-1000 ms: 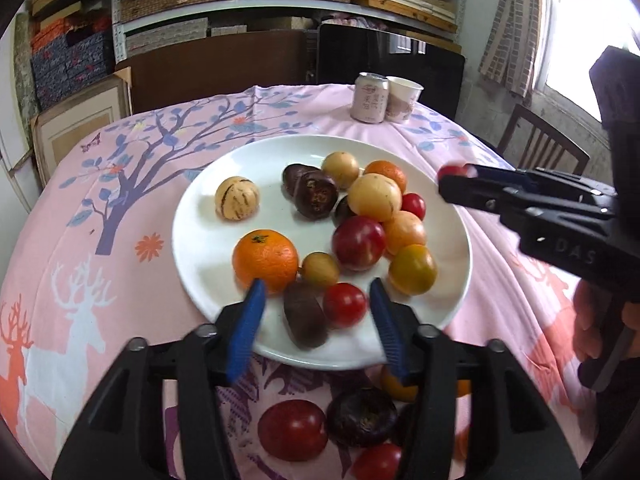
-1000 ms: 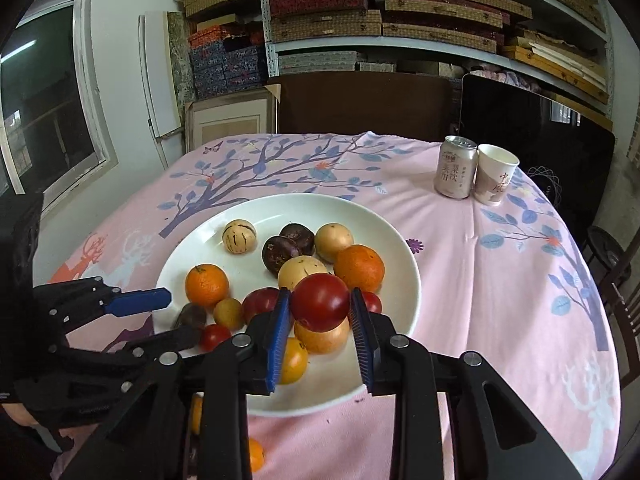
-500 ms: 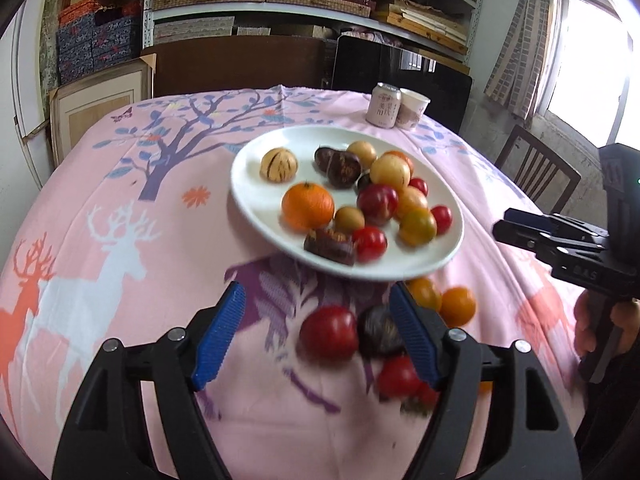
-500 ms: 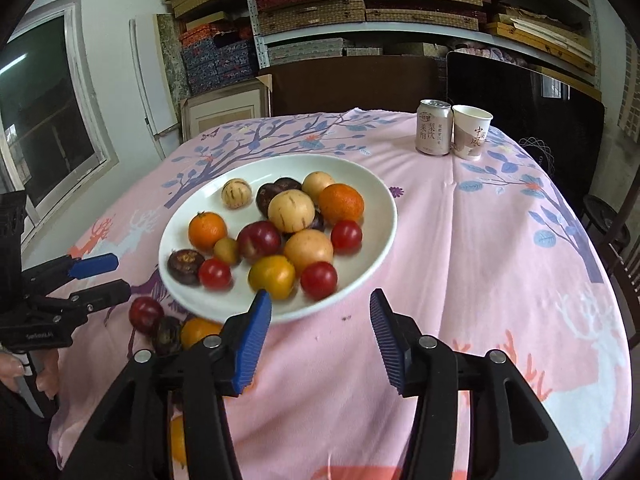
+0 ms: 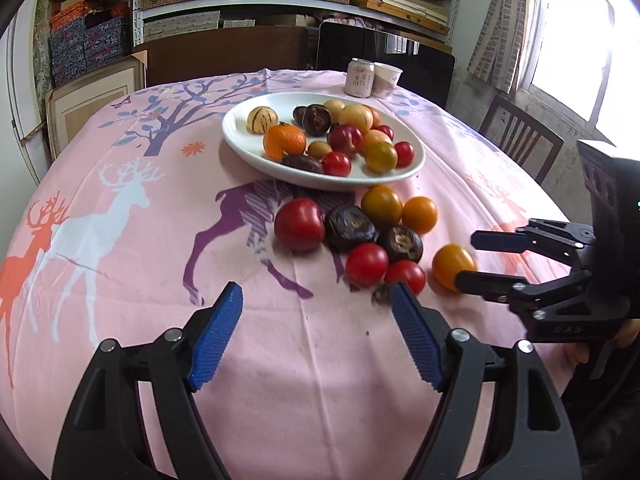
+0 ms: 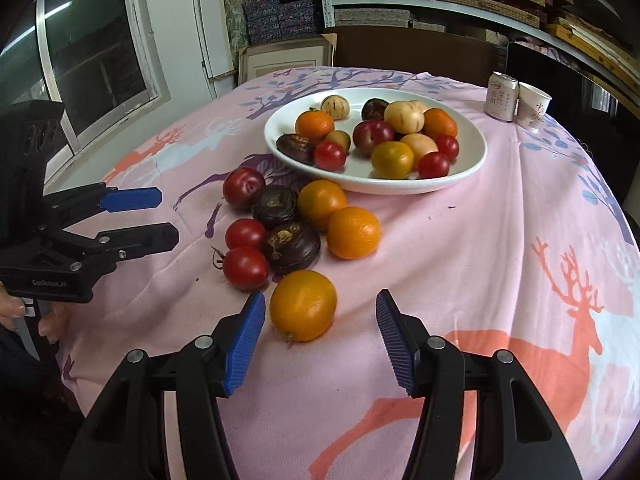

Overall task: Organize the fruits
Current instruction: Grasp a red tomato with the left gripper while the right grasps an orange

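A white plate point(image 5: 240, 142) point(image 6: 460, 176) holds several fruits: oranges, tomatoes, dark passion fruits, pale striped melons. More fruits lie loose on the pink cloth in front of it: a red plum point(image 5: 299, 224), dark fruits point(image 5: 351, 227), tomatoes point(image 5: 367, 263) and oranges point(image 6: 353, 232). My left gripper point(image 5: 316, 336) is open and empty, near the loose pile. My right gripper point(image 6: 320, 340) is open, and an orange point(image 6: 303, 305) point(image 5: 452, 266) lies just ahead between its fingers, untouched.
A drink can point(image 5: 361, 78) point(image 6: 501, 97) and a paper cup point(image 5: 386, 79) point(image 6: 533, 106) stand behind the plate. A wooden chair point(image 5: 520, 140) is at the right of the table. Shelves with boxes line the back wall.
The right gripper let a red tomato go onto the plate and opened. Both grippers have pulled back from the plate toward the table's near edge, by the loose fruits.
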A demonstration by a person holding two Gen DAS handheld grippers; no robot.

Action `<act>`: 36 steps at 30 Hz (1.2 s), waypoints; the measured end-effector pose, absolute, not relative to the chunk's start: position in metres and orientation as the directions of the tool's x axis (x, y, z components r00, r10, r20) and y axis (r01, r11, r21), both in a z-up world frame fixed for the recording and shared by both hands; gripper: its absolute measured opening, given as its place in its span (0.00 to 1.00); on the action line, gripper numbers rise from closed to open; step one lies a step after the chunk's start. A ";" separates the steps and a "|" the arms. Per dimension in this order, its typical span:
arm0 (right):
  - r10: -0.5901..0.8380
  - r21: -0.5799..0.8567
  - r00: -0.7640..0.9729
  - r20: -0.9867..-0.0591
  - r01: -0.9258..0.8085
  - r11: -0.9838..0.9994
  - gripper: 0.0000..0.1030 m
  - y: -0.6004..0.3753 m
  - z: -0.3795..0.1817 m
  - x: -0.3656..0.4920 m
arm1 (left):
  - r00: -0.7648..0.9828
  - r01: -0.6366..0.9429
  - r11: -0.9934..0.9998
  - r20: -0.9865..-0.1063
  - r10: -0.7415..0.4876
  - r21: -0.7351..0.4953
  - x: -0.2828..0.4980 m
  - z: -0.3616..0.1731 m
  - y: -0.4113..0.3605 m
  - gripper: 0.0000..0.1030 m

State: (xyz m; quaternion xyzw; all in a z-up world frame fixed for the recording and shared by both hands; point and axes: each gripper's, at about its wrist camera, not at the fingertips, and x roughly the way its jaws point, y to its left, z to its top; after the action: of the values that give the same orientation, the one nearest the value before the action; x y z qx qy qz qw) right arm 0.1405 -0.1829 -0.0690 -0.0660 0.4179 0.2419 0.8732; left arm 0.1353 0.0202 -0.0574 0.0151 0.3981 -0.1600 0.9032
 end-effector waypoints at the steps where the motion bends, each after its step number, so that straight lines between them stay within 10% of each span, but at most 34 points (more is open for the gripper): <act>1: 0.368 0.093 0.525 -0.767 -0.477 0.874 0.56 -0.179 -0.072 0.143 | 0.626 0.299 0.949 -0.730 -0.273 -0.099 0.133 -0.060 0.019 0.72; 3: 0.355 0.092 0.498 -0.791 -0.477 0.874 0.36 -0.173 -0.079 0.147 | 0.620 0.297 0.950 -0.738 -0.269 -0.096 0.131 -0.063 0.014 0.72; 12: 0.350 0.160 0.599 -0.720 -0.347 0.924 0.36 -0.229 -0.072 0.144 | 0.604 0.359 0.932 -0.750 -0.271 -0.048 0.126 -0.067 -0.040 0.70; 14: 0.352 0.206 0.598 -0.720 -0.300 0.931 0.36 -0.249 -0.074 0.148 | 0.594 0.372 0.928 -0.762 -0.258 -0.025 0.129 -0.070 -0.057 0.52; 20: 0.380 0.255 0.605 -0.700 -0.285 0.924 0.36 -0.268 -0.075 0.145 | 0.576 0.313 0.949 -0.786 -0.223 -0.040 0.144 -0.078 -0.068 0.37; 36: 0.442 0.290 0.608 -0.659 -0.337 0.896 0.36 -0.272 -0.071 0.137 | 0.616 0.273 0.961 -0.775 -0.139 0.045 0.146 -0.079 -0.087 0.33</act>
State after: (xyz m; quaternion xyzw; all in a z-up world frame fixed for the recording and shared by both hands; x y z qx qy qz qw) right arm 0.1366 -0.2717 -0.0706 0.0680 0.3854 0.2181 0.8940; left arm 0.1458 -0.0873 -0.0792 0.0795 0.4228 -0.1151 0.8954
